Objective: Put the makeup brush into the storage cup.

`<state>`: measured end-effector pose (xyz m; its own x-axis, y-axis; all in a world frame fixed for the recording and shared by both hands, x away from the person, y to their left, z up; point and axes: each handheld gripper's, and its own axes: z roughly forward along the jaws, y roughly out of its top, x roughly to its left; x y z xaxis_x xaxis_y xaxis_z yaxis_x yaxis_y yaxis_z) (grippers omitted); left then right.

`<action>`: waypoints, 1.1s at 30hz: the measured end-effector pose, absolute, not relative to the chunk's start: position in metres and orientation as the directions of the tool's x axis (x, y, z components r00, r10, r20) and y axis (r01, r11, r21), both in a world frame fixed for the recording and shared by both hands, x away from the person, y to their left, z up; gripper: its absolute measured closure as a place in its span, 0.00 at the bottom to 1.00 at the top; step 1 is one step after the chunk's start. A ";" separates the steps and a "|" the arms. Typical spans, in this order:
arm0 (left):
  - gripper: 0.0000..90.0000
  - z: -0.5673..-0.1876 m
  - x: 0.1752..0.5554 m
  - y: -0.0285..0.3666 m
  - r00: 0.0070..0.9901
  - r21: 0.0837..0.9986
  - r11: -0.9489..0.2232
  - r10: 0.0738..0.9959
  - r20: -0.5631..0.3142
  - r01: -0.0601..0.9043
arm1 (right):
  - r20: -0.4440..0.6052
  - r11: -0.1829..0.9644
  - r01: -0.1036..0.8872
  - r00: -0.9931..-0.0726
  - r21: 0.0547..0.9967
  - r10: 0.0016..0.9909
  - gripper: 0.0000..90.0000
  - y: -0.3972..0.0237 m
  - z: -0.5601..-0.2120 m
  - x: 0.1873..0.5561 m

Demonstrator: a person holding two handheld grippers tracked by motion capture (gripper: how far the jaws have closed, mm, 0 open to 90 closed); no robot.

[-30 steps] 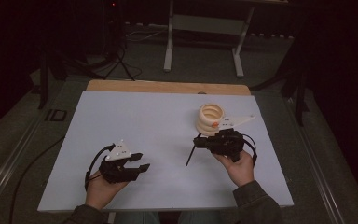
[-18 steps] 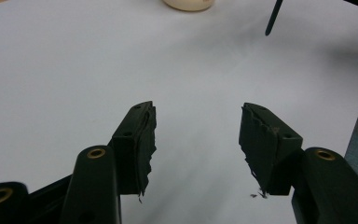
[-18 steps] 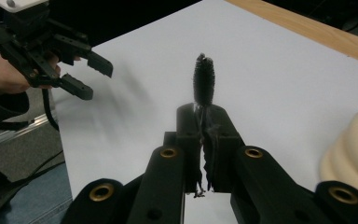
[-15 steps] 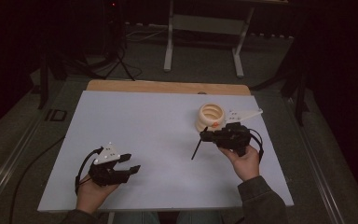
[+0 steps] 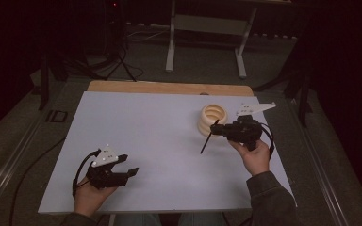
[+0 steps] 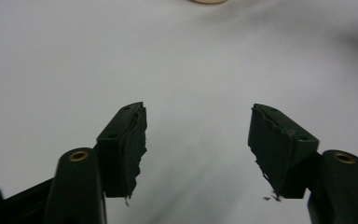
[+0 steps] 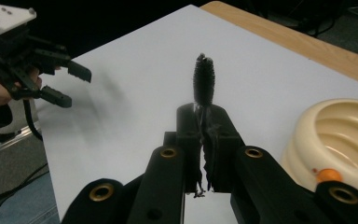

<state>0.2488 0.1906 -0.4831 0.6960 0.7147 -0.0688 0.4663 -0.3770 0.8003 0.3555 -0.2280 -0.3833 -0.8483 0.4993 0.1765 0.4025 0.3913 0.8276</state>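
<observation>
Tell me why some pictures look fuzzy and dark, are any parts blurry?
High view: the room around the white table is very dark, and the picture is soft and grainy. Left gripper view: the open jaws look fairly sharp, the table's far edge smeared. Right gripper view: the black brush is sharp, while the other gripper looks slightly blurred beside a dark background.

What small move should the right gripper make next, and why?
Probably swing the brush toward the cream bowl. The right gripper is shut on the brush, which is pointing away from the bowl; the left gripper is open with nothing in it.
</observation>
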 end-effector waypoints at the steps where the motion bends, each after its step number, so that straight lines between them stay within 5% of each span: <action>1: 0.41 -0.483 0.249 0.191 0.696 0.800 -0.379 0.714 -0.067 0.465 | 0.176 0.389 0.403 -0.847 0.828 0.502 0.95 -0.229 -0.382 0.356; 33: 0.39 -0.482 0.249 0.197 0.690 0.812 -0.348 0.719 -0.090 0.468 | 0.138 0.346 0.444 -0.756 0.827 0.640 0.95 -0.255 -0.318 0.417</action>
